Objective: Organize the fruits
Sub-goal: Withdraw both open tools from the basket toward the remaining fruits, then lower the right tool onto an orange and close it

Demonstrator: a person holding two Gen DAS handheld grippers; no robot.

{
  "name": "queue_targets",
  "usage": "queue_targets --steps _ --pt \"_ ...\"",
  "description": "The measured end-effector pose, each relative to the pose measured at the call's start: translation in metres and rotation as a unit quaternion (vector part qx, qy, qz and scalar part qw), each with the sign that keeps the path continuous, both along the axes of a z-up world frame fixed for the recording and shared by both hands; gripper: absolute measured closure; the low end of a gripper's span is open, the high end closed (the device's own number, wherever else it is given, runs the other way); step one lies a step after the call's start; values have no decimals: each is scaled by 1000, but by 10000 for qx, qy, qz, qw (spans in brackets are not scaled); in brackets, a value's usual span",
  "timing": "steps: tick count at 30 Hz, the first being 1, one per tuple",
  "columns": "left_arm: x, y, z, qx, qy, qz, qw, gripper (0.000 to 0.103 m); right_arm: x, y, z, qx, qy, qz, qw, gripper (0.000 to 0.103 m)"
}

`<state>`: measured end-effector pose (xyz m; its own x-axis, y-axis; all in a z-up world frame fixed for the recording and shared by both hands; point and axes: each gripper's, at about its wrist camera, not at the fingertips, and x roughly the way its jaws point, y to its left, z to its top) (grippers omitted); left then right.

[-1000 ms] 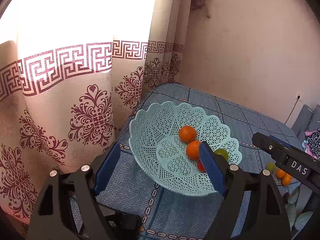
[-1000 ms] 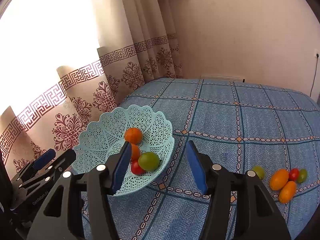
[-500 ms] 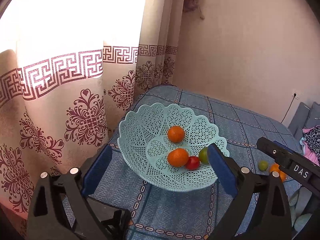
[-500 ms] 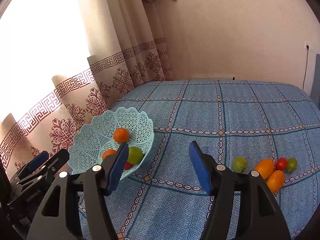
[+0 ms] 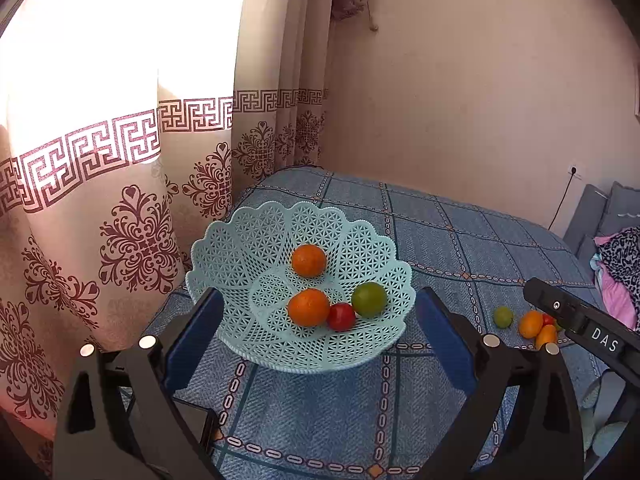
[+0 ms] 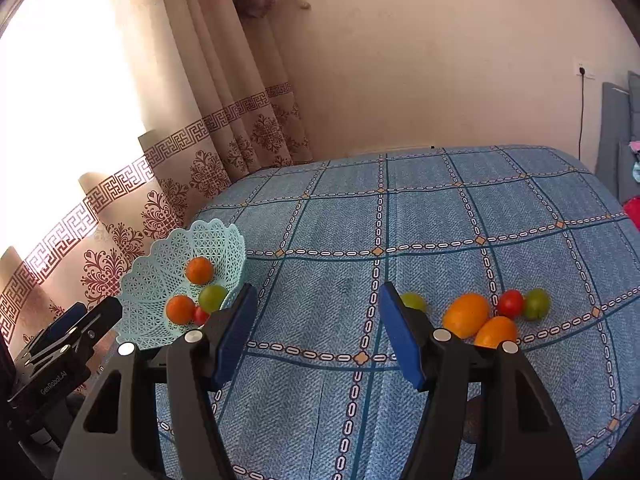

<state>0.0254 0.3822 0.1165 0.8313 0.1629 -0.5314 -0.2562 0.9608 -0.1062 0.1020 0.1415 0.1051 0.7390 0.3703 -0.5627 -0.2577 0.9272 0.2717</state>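
A patterned curtain (image 6: pixel 168 184) hangs at the far left, and beside it the lattice basket (image 5: pixel 240 248) sits on the blue checked surface (image 6: pixel 440 216), holding two oranges, a small red tomato (image 5: pixel 341 316) and a green fruit (image 5: pixel 369 299). The left tool (image 5: pixel 316 332) hovers before the basket, fingers spread wide and empty. Further right, the right tool (image 6: pixel 316 324) is also apart — gripping nothing. Loose fruit (image 6: pixel 466 315) lies on the cloth: green, orange and red pieces, clustered close.
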Motion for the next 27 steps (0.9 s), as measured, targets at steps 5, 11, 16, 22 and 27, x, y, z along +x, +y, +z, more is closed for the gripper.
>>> queue_targets --steps 5,11,16,22,27 --pt "3 -12 2 72 -8 -128 9999 5 -1 -28 -9 13 97 -249 9996 40" --pt "7 -28 0 94 21 -269 9996 5 -4 -59 -20 -19 195 -532 9984 40" --pt "10 -43 -3 145 54 -433 9989 5 -6 -83 -32 -53 309 -760 9966 40" --pt "14 -58 -5 177 112 -618 9979 5 -5 -103 -47 -67 472 -971 9941 40" --pt "19 -76 -8 236 193 -820 9962 5 -1 -110 -56 -131 571 -1036 9929 40"
